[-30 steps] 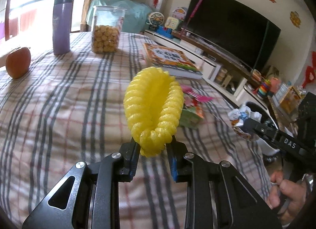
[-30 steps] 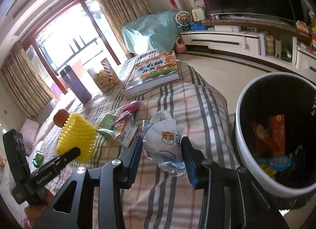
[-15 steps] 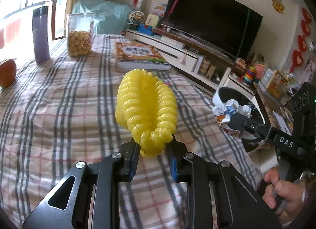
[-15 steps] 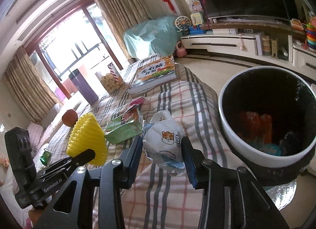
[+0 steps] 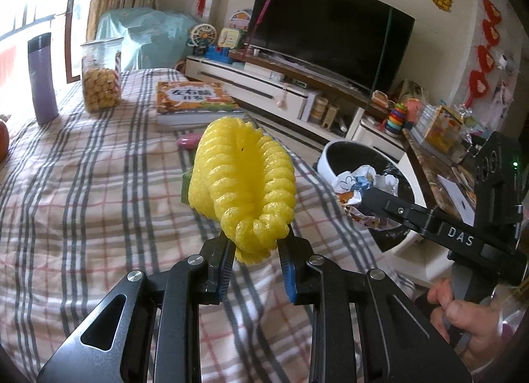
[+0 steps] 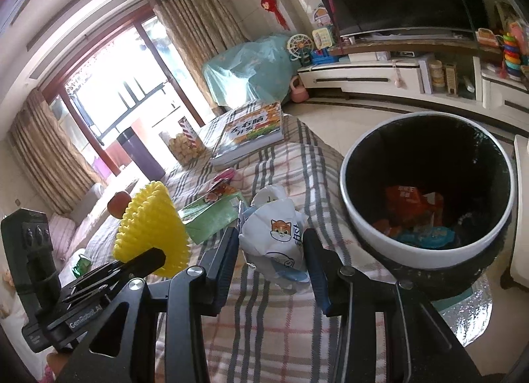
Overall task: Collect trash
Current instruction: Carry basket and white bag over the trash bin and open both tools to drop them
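Observation:
My left gripper is shut on a yellow foam fruit net, held above the plaid tablecloth; from the right wrist view the same net shows at the left. My right gripper is shut on a crumpled white wrapper with a cartoon cat; in the left wrist view that wrapper hangs near the rim of the trash bin. The white-rimmed bin, black inside, stands beside the table at the right and holds orange and blue wrappers.
On the table lie a green packet, a pink wrapper, a picture book, a biscuit jar, a purple flask and an orange fruit. A TV cabinet runs along the far wall.
Both grippers have moved right toward the bin, each keeping its load. The bin now fills more of both views, and the wrapper has come close to its rim.

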Available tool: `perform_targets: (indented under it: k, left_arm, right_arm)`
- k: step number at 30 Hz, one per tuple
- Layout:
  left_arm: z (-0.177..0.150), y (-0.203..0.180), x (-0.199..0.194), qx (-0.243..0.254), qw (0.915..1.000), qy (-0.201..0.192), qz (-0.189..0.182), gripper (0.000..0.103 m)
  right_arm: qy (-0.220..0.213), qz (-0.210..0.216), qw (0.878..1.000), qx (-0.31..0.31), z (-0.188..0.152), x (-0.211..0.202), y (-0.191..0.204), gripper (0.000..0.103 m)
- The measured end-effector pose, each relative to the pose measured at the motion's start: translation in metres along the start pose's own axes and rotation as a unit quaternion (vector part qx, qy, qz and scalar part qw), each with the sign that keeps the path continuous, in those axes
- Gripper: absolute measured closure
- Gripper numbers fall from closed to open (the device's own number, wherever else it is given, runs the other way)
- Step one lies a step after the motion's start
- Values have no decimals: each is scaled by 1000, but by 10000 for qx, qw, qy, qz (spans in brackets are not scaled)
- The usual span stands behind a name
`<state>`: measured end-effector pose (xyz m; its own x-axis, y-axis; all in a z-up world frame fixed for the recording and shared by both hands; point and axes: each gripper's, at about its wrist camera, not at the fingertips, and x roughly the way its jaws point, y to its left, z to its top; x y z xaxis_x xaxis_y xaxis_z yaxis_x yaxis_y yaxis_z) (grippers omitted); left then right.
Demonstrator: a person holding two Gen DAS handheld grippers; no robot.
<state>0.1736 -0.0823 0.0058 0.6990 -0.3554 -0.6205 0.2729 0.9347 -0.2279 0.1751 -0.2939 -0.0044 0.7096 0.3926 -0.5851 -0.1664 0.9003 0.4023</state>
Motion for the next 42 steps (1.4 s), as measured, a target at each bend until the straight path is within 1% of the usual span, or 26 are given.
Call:
perform_targets:
  k: [9,25,34,42]
  left_arm:
    - [0,-23,4,164,9996,48,-230,80]
    - [2,-84,24,599,9958,206,-662,80]
    - [7,-113,35,773,9935,234,-804,80]
    - [9,-127,46,863,9922,282,-849,80]
  right_arm:
    - [-128,-78,9998,146,2,-13,-16,62]
    - [-391,-344,9978,409,6,-45,-55,62]
    - [-533,-467,9960,553,11,-59,-73,62]
    - [-606,-561,9945,637,14,-66,-87,62]
